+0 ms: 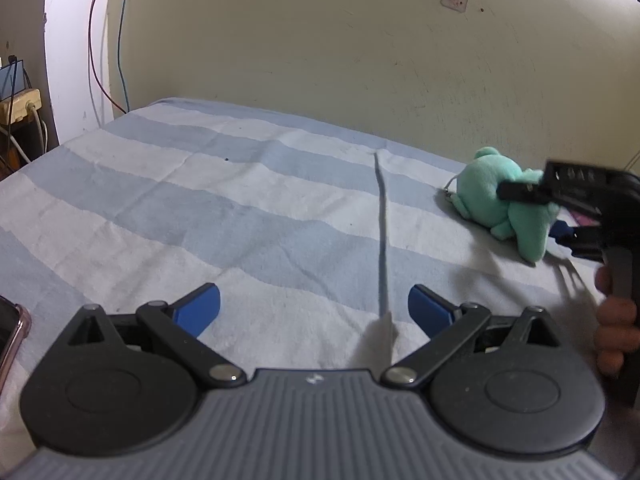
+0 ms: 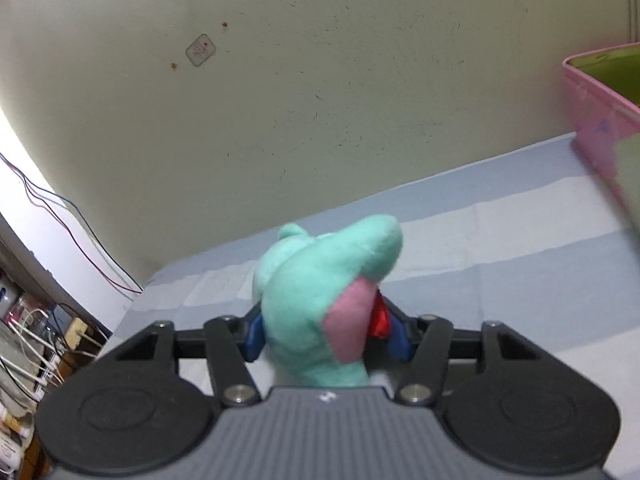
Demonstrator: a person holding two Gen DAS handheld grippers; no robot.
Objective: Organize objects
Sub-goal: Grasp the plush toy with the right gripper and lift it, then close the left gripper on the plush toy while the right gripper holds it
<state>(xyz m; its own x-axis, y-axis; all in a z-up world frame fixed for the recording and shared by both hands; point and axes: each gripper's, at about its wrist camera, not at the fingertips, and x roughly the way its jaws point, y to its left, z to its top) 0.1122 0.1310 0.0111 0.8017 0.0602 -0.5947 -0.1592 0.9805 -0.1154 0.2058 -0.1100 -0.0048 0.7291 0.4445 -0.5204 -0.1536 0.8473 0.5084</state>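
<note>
Here the plush toy (image 2: 320, 304) sits between the right gripper (image 2: 326, 336) pads — pinched.

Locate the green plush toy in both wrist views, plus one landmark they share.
Left wrist: green plush toy at the right edge, lying on the striped bedsheet, with the right gripper around it.
Right wrist: it fills the lower centre, pressed between the blue pads.
Shared landmark: the small square sticker on the wall.

Dim indoor light, fisheye warp, motion blur
</note>
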